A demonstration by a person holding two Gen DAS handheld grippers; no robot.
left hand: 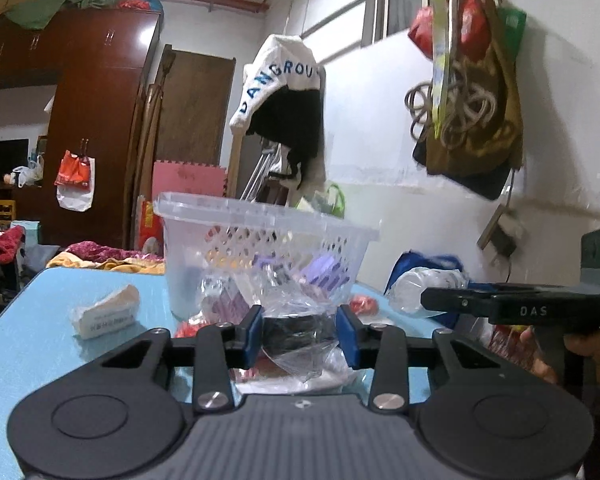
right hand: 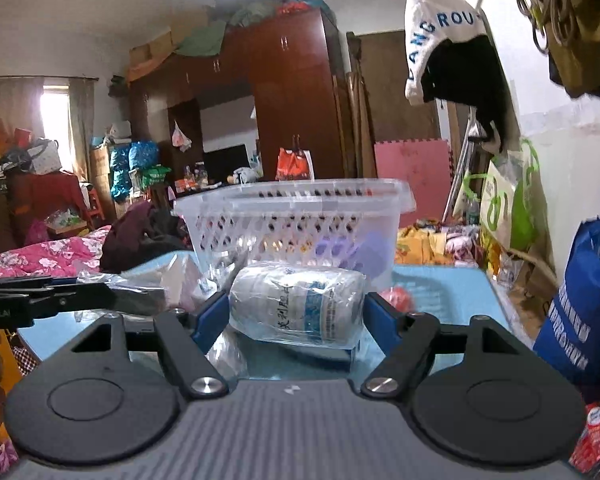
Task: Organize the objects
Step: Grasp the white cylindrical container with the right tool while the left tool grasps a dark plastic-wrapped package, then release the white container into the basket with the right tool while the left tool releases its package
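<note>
Here the blue counter (left hand: 40, 320) runs open to the left, its far edge behind the clear basket (left hand: 260, 236). The left claw (left hand: 299, 336) is clamped on a dark bagged item (left hand: 296, 330); the right claw (right hand: 296, 312) grips a wrapped white bottle (right hand: 296, 304), both just before the basket.

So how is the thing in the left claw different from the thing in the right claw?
The left claw pinches a small dark thing in crinkly clear plastic; the right claw holds a fat white bottle with blue writing, lying sideways. The left claw's fingers sit closer together. Both things are plastic-wrapped and in front of the clear basket.
</note>
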